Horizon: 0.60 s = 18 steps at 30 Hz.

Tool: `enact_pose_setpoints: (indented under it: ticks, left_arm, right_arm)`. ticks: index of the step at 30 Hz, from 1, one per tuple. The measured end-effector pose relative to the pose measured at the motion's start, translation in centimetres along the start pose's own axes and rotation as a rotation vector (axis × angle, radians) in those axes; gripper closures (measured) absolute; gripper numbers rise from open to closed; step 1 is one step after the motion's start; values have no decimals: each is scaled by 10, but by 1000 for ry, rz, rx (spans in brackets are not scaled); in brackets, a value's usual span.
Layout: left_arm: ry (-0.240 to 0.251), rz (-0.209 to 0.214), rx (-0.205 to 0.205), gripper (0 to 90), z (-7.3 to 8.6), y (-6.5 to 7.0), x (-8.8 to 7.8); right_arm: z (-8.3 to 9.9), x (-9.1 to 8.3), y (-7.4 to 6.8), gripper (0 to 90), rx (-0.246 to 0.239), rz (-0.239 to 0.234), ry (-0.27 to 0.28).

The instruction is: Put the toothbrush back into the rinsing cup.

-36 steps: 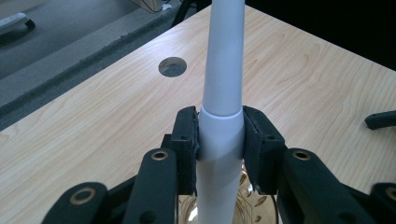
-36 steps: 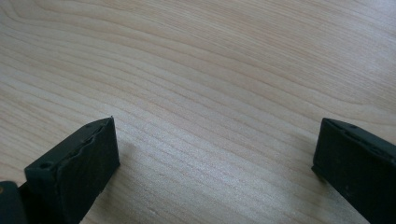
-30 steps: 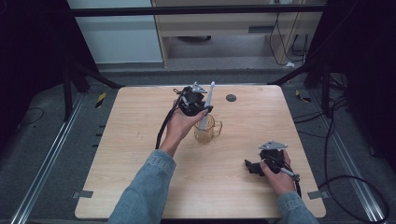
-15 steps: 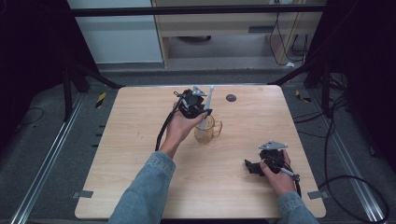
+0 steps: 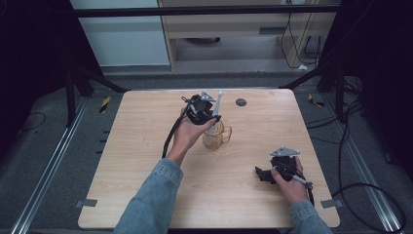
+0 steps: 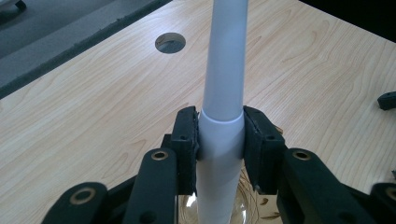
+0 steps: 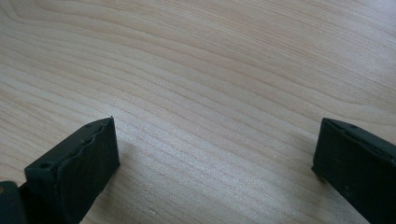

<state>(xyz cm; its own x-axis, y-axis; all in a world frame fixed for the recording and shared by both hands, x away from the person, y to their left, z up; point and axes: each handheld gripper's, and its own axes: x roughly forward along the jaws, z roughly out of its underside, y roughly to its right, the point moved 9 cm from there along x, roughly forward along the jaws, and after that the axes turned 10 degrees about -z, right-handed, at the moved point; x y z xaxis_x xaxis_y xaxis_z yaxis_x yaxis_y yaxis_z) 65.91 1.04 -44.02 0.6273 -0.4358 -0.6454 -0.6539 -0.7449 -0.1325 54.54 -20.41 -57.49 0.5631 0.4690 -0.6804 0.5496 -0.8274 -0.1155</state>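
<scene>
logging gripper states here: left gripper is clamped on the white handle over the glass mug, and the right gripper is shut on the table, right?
Not quite. The right gripper is open: the right gripper view shows its jaws wide apart over bare table. The rest holds: the left gripper is clamped on the white handle over the glass mug.

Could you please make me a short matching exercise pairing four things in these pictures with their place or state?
Things:
1. left gripper
2. right gripper
3. glass mug
4. round hole

Places or states:
A. near the table's far edge
B. open, jaws wide apart over bare wood
C. under the white handle, near the table's middle
D. shut on the white handle

Pairs: 1-D, 2-B, 3-C, 4-A
</scene>
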Motion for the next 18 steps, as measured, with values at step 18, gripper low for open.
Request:
enact_pose_setpoints:
  ticks: [18]
  left_arm:
    - [-22, 0, 7, 674, 4, 0, 3]
  right_arm:
    - [0, 0, 0, 3, 1, 1, -1]
